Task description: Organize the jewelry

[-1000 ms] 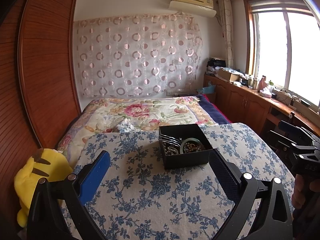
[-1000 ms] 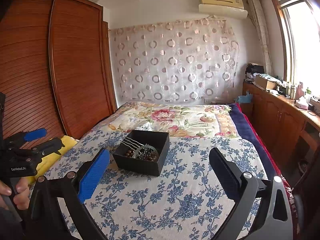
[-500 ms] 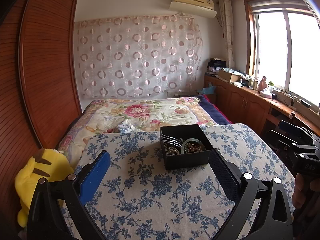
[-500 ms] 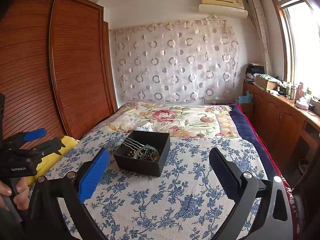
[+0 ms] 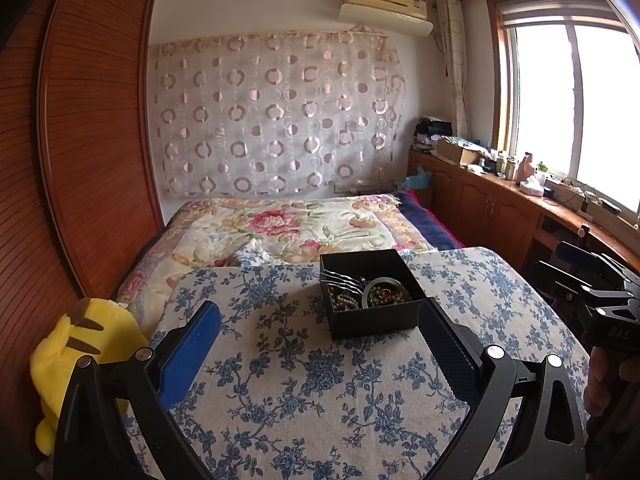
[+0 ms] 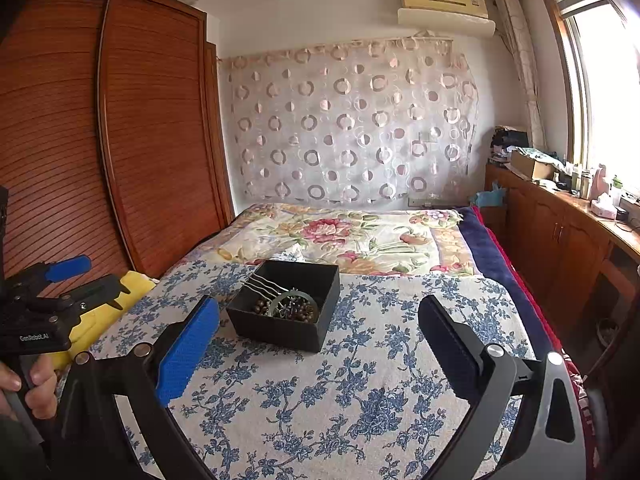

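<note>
The open black box (image 5: 370, 292) sits on the blue-flowered cloth (image 5: 304, 380), holding beads (image 5: 346, 302), a pale bangle (image 5: 384, 282) and metal hairpins (image 5: 340, 276). The left gripper (image 5: 318, 344) and right gripper (image 6: 318, 340) both hover short of the box, fingers spread wide and empty. The box lies ahead of them, toward the floral bedspread (image 5: 288, 228).

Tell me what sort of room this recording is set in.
A home bedroom, most likely: a bed with a floral quilt, a tall wooden wardrobe beside it, and a wall-mounted air conditioner above a patterned curtain.
</note>
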